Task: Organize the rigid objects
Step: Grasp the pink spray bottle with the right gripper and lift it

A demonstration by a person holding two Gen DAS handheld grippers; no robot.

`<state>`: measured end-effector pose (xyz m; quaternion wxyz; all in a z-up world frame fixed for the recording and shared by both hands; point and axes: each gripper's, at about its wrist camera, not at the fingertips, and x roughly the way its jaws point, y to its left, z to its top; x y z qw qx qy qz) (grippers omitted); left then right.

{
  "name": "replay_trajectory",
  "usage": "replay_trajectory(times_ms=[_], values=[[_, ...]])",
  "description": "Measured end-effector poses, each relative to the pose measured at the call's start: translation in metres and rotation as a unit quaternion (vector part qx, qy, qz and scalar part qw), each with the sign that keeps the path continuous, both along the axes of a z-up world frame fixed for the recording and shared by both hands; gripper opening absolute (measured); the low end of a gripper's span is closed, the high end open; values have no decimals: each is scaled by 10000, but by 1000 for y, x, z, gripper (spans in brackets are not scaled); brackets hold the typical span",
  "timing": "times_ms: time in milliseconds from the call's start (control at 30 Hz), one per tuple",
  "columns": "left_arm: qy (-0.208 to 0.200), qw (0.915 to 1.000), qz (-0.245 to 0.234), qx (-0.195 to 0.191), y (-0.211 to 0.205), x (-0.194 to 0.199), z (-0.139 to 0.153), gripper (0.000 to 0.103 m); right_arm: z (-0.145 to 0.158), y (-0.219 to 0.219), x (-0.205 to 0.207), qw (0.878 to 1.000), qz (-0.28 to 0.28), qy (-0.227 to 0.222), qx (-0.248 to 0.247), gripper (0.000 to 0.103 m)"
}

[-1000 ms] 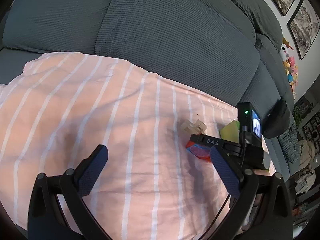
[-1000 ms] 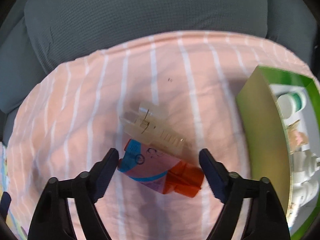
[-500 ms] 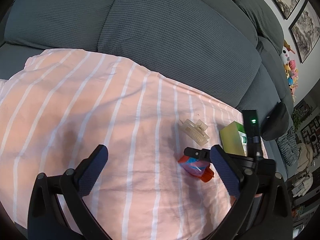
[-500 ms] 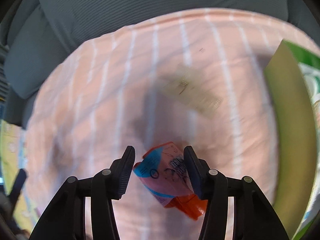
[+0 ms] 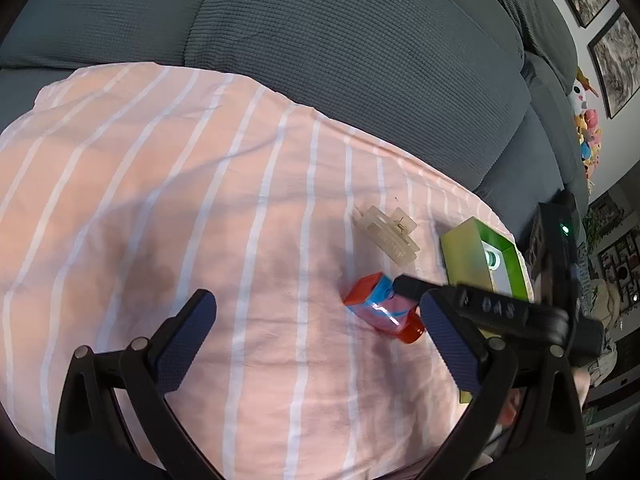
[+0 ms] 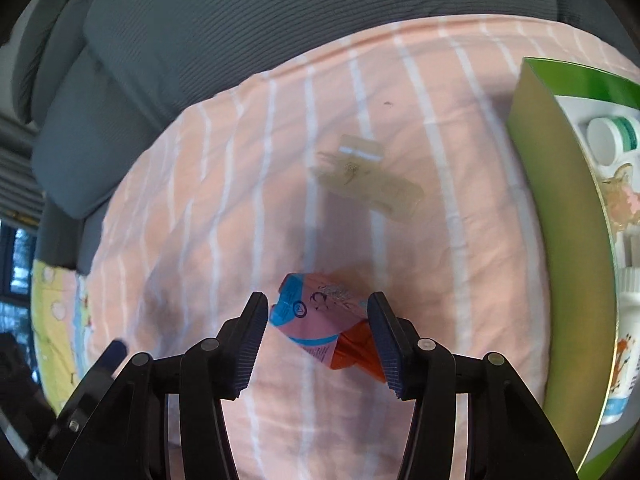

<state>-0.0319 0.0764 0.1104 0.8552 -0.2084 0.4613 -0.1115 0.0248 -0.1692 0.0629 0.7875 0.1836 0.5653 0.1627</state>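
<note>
Slippage worries me: my right tongs (image 6: 316, 336) clamp the small pink-and-blue bottle (image 6: 320, 320) askew, just above the striped sheet (image 6: 460, 240), so it could twist free before reaching the green box (image 6: 560, 240). It looks hard, glossy, orange-capped. My left tongs (image 5: 316, 340) stand wide, holding nothing.

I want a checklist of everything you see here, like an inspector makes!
Surface: pink striped sheet spread over a grey sofa.
Job's things: pink and blue bottle with orange cap; clear hair clip lying loose on the sheet; green box holding a white jar and other small items.
Clutter: nothing seen on the sheet.
Grippers: right claw shut on the bottle; left claw open, empty.
Cables: nothing seen.
Surroundings: plush toys, framed pictures on the wall.
</note>
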Motion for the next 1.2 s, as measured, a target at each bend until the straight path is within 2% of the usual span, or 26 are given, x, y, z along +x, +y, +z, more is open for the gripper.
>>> replay_trajectory(times_ms=[133,233,400,567,633,700,833,967,1033,1133,1200], values=[[123,9999,-6,29,-3,2,-4,102,0,16,-8,9993,354,8,146,54],[221,9997,-31,-41,-3,2,-8,102,0,24,-9,9976,534,58,433,54],[398,9990,-143,-114,-10,2,-16,101,3,15,-8,9995,284,-139,-21,54],[754,9954,-492,-315,-33,2,-36,98,-7,-3,-2,9995,9,97,289,54],[928,9928,-657,-368,-44,2,-47,88,-11,-7,0,9988,-3,171,450,54],[1037,9917,-695,-305,-53,3,-55,80,-15,-4,1,9980,112,268,554,60],[1184,9901,-724,-208,-65,5,-68,66,-22,9,-1,9973,343,412,505,62],[1168,9904,-715,-191,-69,7,-70,59,-32,19,1,9967,449,562,362,62],[1152,9908,-678,-191,-69,8,-71,52,-38,23,1,9959,520,676,298,62],[1169,9902,-704,-313,-69,12,-75,46,-45,28,1,9949,566,786,279,62],[1159,9906,-661,-290,-69,13,-76,46,-47,31,1,9945,605,815,243,62]])
